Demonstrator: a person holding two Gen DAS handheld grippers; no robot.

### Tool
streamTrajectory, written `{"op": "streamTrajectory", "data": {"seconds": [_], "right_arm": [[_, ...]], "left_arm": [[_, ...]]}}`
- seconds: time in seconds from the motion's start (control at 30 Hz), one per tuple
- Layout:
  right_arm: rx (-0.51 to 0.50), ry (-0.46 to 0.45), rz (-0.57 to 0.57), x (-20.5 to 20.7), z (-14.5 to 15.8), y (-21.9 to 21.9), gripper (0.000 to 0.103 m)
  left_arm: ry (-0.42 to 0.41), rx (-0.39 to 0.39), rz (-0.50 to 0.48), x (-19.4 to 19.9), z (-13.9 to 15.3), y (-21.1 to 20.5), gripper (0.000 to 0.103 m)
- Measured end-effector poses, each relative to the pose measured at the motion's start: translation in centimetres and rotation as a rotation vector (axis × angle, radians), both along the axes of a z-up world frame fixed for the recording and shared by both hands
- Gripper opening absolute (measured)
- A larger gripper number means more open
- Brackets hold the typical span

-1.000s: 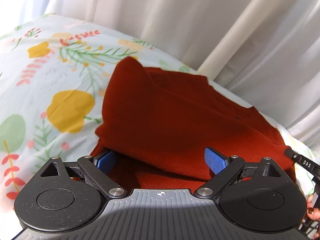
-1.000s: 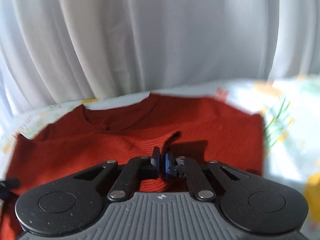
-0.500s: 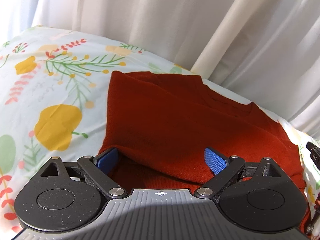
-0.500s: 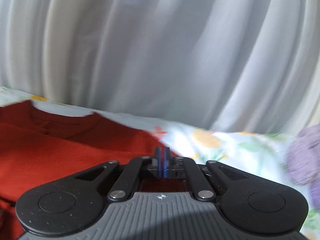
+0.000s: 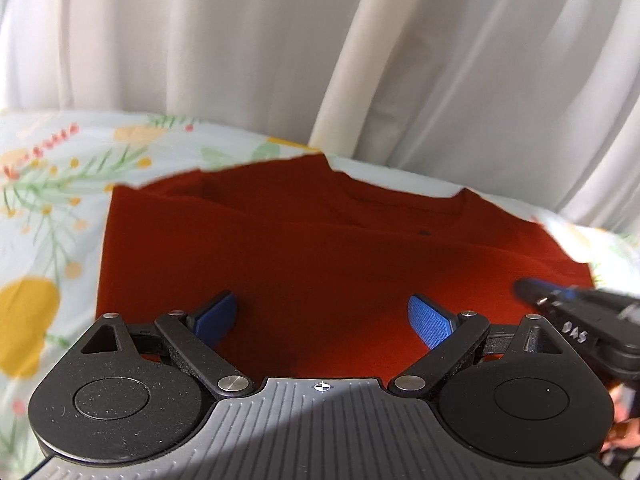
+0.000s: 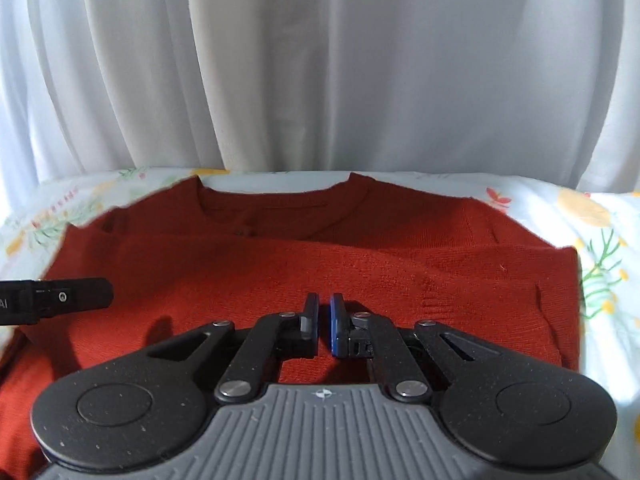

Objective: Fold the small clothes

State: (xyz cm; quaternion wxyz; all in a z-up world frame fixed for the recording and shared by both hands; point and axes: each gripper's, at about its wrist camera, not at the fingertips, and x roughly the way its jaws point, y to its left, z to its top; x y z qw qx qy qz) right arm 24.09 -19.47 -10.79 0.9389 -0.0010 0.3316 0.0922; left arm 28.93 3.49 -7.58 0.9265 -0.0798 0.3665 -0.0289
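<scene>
A rust-red knit sweater (image 5: 320,264) lies on a floral sheet, its lower part folded up over the chest, the neckline toward the curtain. It also shows in the right wrist view (image 6: 320,264). My left gripper (image 5: 324,316) is open and empty, its blue pads just over the folded cloth near its left side. My right gripper (image 6: 324,322) hovers over the middle of the fold, its jaws almost closed with a thin gap and nothing between them. Each gripper shows at the edge of the other's view: the right gripper (image 5: 576,320) and the left gripper (image 6: 56,300).
The floral sheet (image 5: 44,216) spreads left of the sweater, and it also shows on the right in the right wrist view (image 6: 600,240). White curtains (image 6: 320,72) hang close behind the sweater's neckline.
The raised left edge of the sweater has dropped flat. The right gripper swung away to the right, then came back over the middle of the fold, and its jaws have parted slightly.
</scene>
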Motion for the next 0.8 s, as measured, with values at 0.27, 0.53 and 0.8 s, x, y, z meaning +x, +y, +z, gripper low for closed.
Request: {"op": "streamTrajectory", "data": {"seconds": [0.27, 0.53, 0.8], "right_arm": [[-0.171, -0.069, -0.054, 3.3, -0.6, -0.6, 0.004], [0.08, 0.031, -0.078, -2.1, 1.3, -3.1, 0.015], [-0.081, -0.026, -0.062, -5.3, 0.0, -2.3, 0.016]], "left_arm": [[-0.019, 0.143, -0.004, 3.0, -1.2, -0.3, 0.102], [-0.008, -0.028, 0.066, -1.5, 0.1, 2.6, 0.101], [0.032, 0.019, 0.06, -2.4, -0.5, 1.9, 0.102]]}}
